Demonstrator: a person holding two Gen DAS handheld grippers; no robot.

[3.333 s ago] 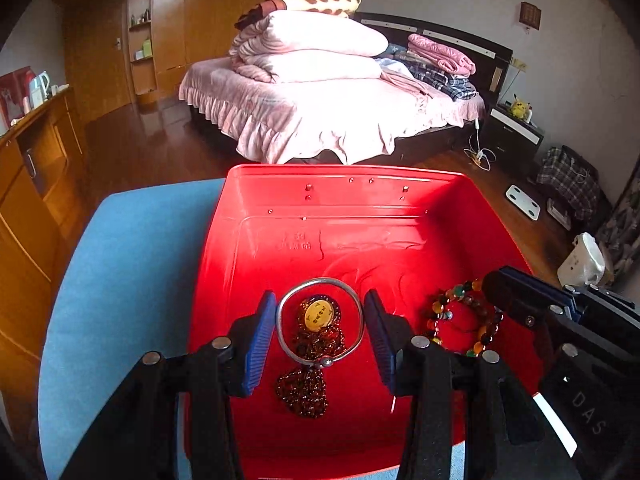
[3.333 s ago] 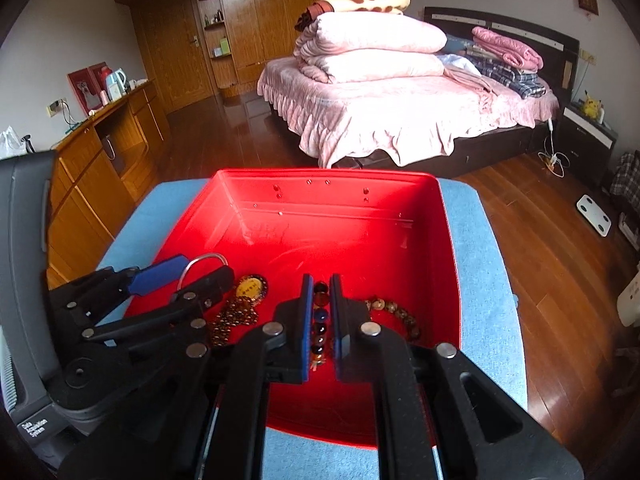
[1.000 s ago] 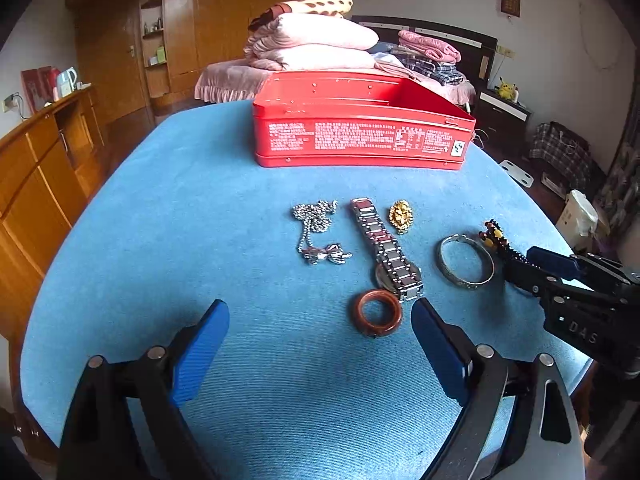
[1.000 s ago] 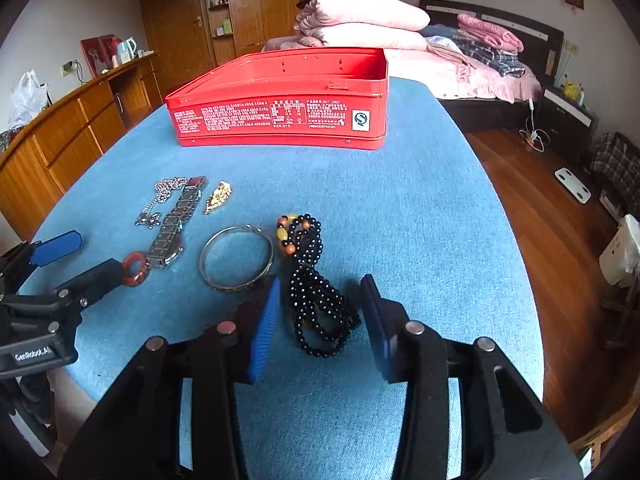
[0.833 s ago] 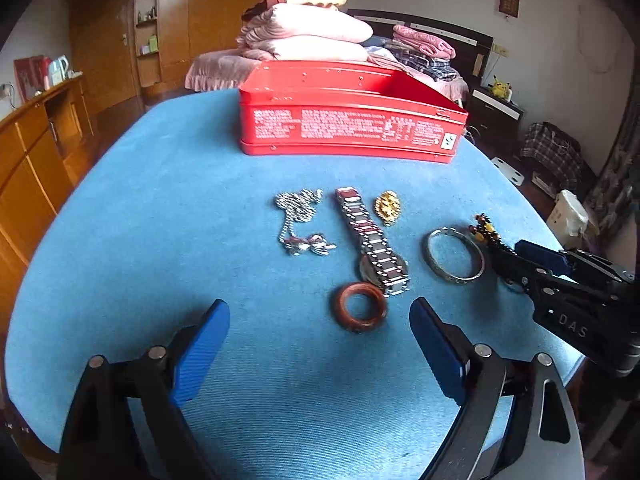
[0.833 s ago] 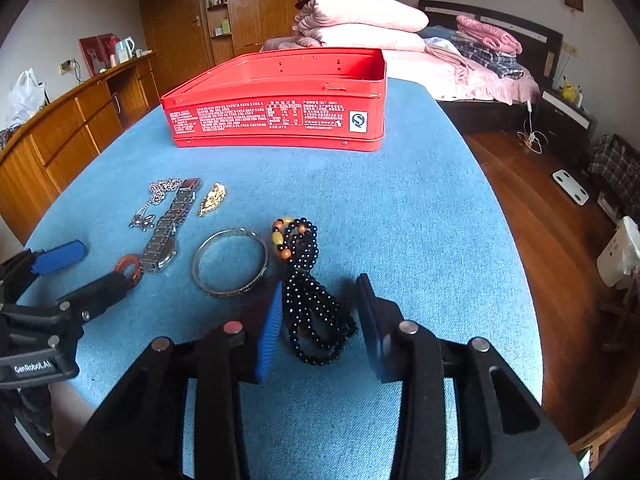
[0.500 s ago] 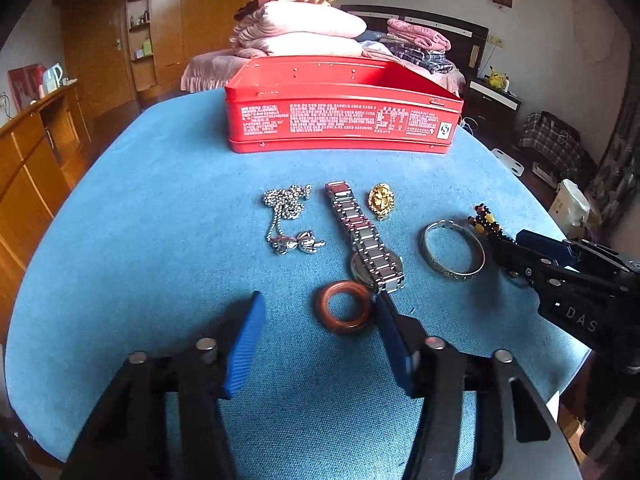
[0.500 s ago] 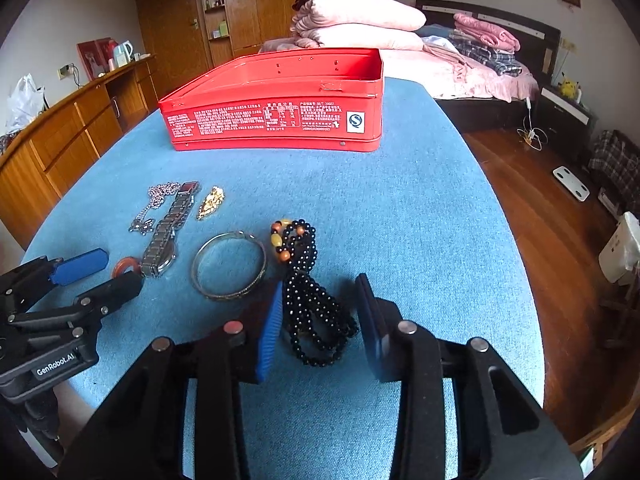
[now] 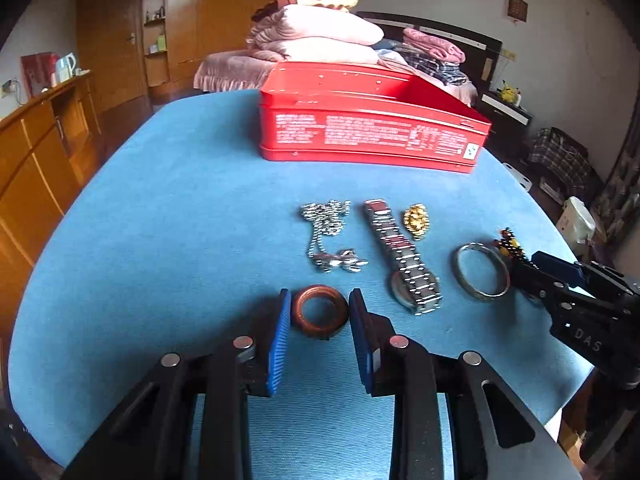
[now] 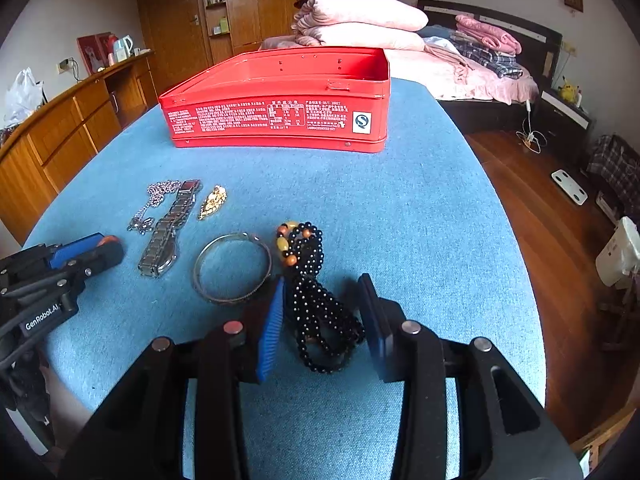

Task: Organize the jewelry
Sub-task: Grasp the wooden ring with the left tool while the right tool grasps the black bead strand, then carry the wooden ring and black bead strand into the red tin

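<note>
The counter (image 9: 168,216) is big and round, with a soft blue cover. At its far side sits a red tin box (image 9: 372,132) with its top open. White writing runs along its front wall.

Nearer, the jewelry lies in a row on the blue cover. A string of black beads (image 10: 320,304) with a few orange and yellow ones lies in a heap at the right. Just beside it, to the left, is a silver bangle (image 9: 482,276), lying flat. Next comes a silver watch (image 9: 404,256), stretched out straight. A silver chain (image 9: 328,236) with a small charm lies left of the watch. A little gold piece (image 9: 416,220) lies right of the watch, close to its far end. A brown ring (image 9: 319,310) lies flat at the near end.

The left gripper (image 9: 318,316) points down at the brown ring. Its jaws are closing, with the ring between the blue pads (image 9: 280,340). The pads look right against the ring's sides, but I cannot tell if they press it yet.

The right gripper (image 10: 322,312) points down at the black beads. Its jaws are opening a little and stand partly apart. The beads lie between them. The left pad is right beside the beads and the right pad is a bit off.
</note>
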